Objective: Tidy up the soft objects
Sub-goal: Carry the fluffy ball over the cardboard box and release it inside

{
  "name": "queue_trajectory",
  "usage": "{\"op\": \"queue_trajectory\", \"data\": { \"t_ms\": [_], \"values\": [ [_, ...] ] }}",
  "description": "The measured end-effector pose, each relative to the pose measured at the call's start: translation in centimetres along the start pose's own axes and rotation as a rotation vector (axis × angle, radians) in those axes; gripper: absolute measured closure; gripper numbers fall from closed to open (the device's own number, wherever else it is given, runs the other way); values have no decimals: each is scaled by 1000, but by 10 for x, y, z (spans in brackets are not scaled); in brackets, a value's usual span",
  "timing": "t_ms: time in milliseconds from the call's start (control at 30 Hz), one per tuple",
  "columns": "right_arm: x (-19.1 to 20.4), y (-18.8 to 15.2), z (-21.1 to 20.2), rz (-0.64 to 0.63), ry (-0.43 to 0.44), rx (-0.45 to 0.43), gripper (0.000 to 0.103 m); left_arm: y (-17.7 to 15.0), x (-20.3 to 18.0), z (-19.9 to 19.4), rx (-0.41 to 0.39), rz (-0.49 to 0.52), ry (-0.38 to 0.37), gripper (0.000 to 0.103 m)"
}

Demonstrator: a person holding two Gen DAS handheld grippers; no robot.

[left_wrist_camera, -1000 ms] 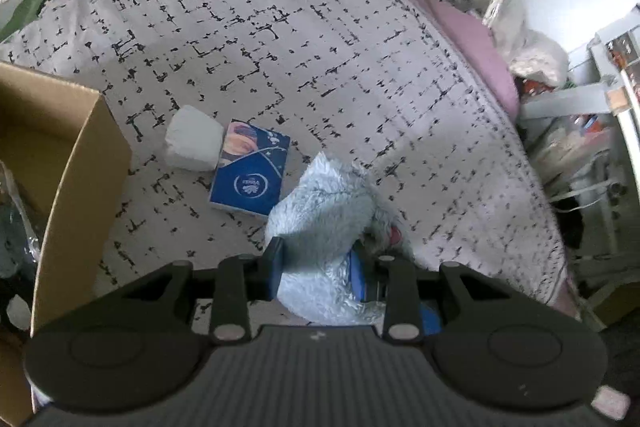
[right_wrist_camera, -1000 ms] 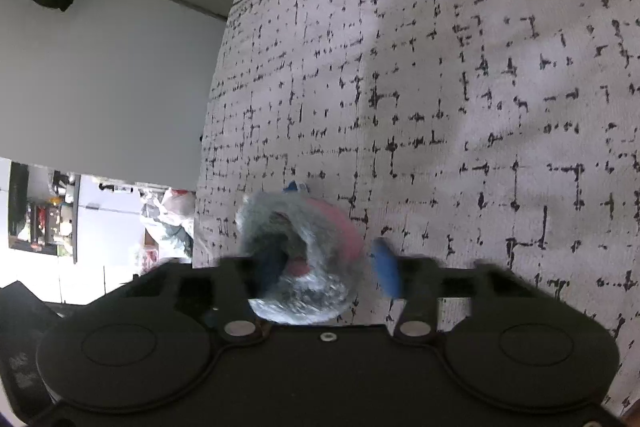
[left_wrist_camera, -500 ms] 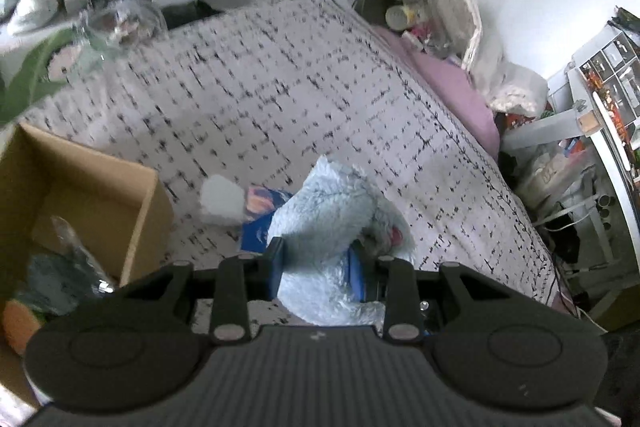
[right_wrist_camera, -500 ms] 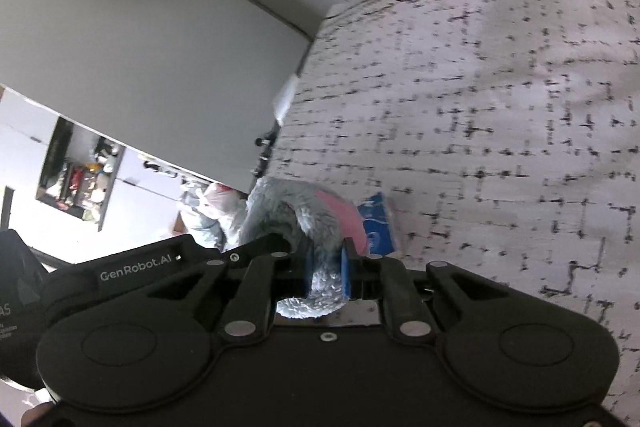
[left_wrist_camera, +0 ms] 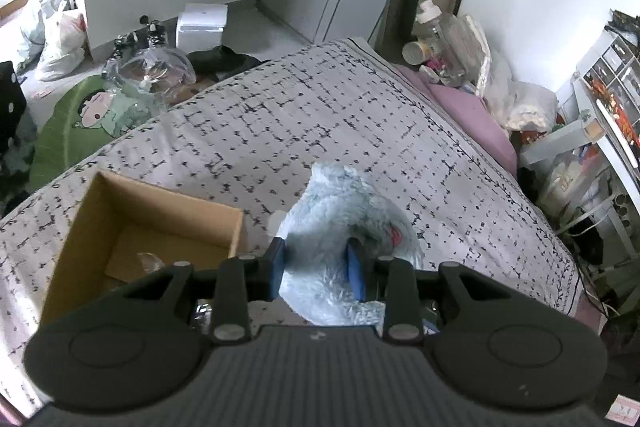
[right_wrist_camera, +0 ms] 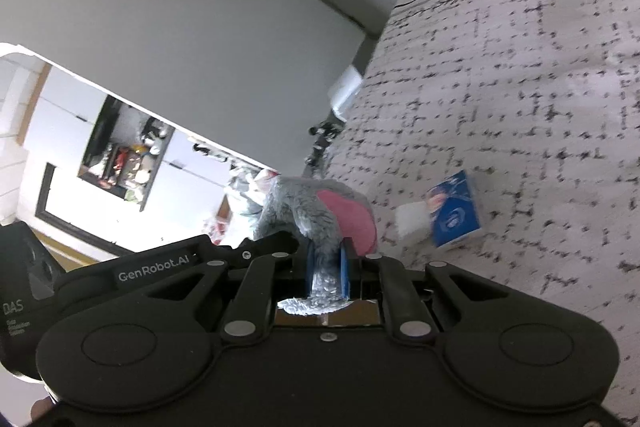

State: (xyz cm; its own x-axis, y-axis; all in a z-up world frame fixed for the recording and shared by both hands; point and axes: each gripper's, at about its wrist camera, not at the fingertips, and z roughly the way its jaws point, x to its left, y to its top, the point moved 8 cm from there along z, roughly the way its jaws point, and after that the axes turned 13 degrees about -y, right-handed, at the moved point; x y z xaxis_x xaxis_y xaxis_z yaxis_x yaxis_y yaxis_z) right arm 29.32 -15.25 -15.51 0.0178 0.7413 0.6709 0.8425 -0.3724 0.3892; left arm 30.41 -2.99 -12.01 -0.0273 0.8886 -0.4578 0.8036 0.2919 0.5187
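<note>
Grey plush toy (left_wrist_camera: 340,211) is clamped by the left gripper (left_wrist_camera: 316,265) and right gripper (right_wrist_camera: 327,273) beside a cardboard box (left_wrist_camera: 160,205).

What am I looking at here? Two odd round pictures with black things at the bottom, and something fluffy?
There is no robot: a person holds a two-finger clamp in each hand, each with a camera looking along its fingers. One picture comes from the left gripper, the other from the right gripper. Both pinch the same grey plush toy, lifted above a bed. On the bed sit a cardboard box, a blue packet and a white wad.
</note>
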Motion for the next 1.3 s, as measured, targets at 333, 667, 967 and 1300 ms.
{"op": "queue_trajectory", "data": {
  "t_ms": [333, 667, 967, 1300],
  "values": [
    [38, -25, 9, -71, 37, 17, 90, 3, 37, -29, -24, -49, -12, 73],
    [66, -55, 32, -139, 34, 22, 89, -1, 85, -41, -39, -104, -21, 74],
    [83, -78, 60, -202, -10, 45, 87, -8, 134, -37, -10, -169, -25, 80],
    [98, -87, 75, -245, -34, 47, 85, -8, 162, -34, 6, -193, -27, 81]
  ]
}}
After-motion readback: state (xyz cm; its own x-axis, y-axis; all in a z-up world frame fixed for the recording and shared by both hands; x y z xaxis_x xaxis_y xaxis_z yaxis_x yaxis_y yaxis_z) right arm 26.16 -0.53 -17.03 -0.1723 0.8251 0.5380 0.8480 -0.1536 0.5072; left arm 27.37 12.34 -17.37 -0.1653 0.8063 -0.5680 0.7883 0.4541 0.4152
